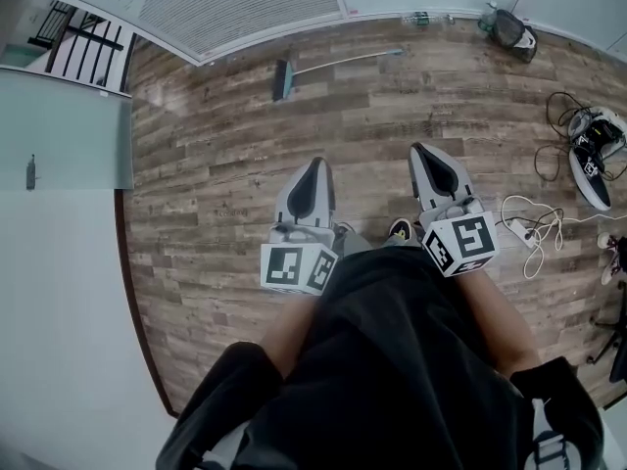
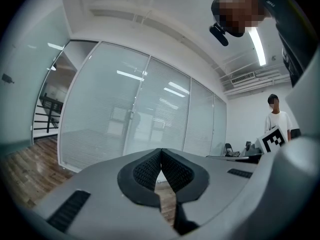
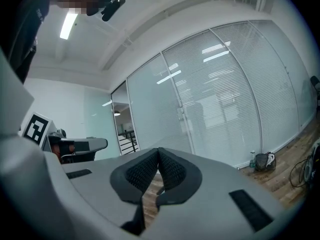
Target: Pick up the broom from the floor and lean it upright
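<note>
- The broom [image 1: 338,62] is lying flat on the wooden floor [image 1: 225,164], just beside the glass partition [image 1: 245,8], with nothing touching it.
- The left gripper [image 1: 315,164] and right gripper [image 1: 421,150] are both sitting fully closed and carrying nothing, well short of it.
- Judgement: nothing is showing as done, so approaching, grasping, lifting and leaning are all remaining.

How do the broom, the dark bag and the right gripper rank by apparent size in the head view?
1. the right gripper: largest, but it is nearest the camera, so this is unsure.
2. the broom: long but thin.
3. the dark bag: smallest.
</note>
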